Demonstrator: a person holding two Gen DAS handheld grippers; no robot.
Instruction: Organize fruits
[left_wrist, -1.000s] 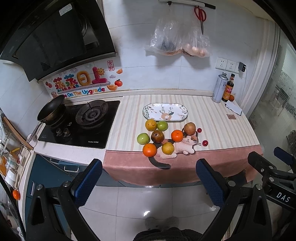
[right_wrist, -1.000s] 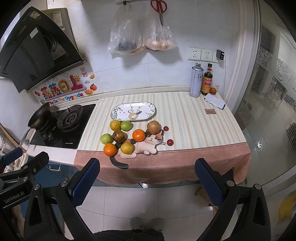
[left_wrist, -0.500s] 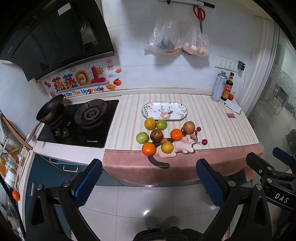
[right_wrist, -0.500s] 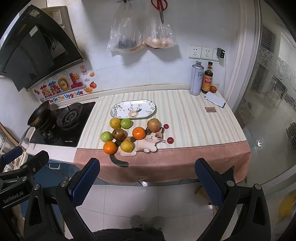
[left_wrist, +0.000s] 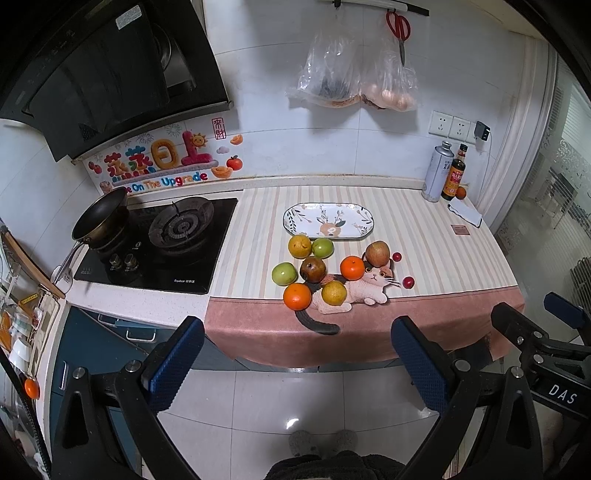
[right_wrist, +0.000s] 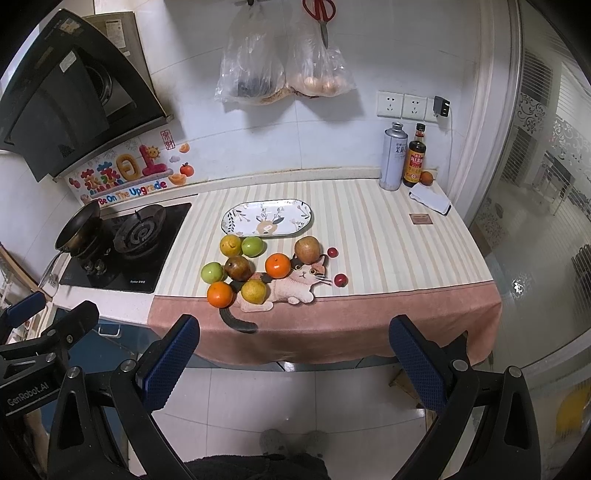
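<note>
Several fruits lie in a cluster on the striped counter: two oranges (left_wrist: 297, 296) (right_wrist: 277, 266), two green apples (left_wrist: 284, 273), yellow fruits (left_wrist: 334, 292), a dark brown fruit (left_wrist: 313, 269), a russet apple (left_wrist: 377, 253) and two small red fruits (left_wrist: 407, 282). An empty oval patterned plate (left_wrist: 328, 220) (right_wrist: 266, 218) sits just behind them. My left gripper (left_wrist: 295, 360) and right gripper (right_wrist: 291, 360) are both open and empty, held over the floor in front of the counter, well short of the fruit.
A cat-shaped mat (left_wrist: 364, 290) lies under some fruit at the counter's front edge. A gas hob (left_wrist: 162, 243) with a pan (left_wrist: 99, 218) is at the left. A can and bottle (left_wrist: 445, 173) stand at the back right. Bags hang on the wall (left_wrist: 351, 81).
Both grippers have moved slightly closer to the counter; the view has shifted a little. Nothing on the counter has moved.
</note>
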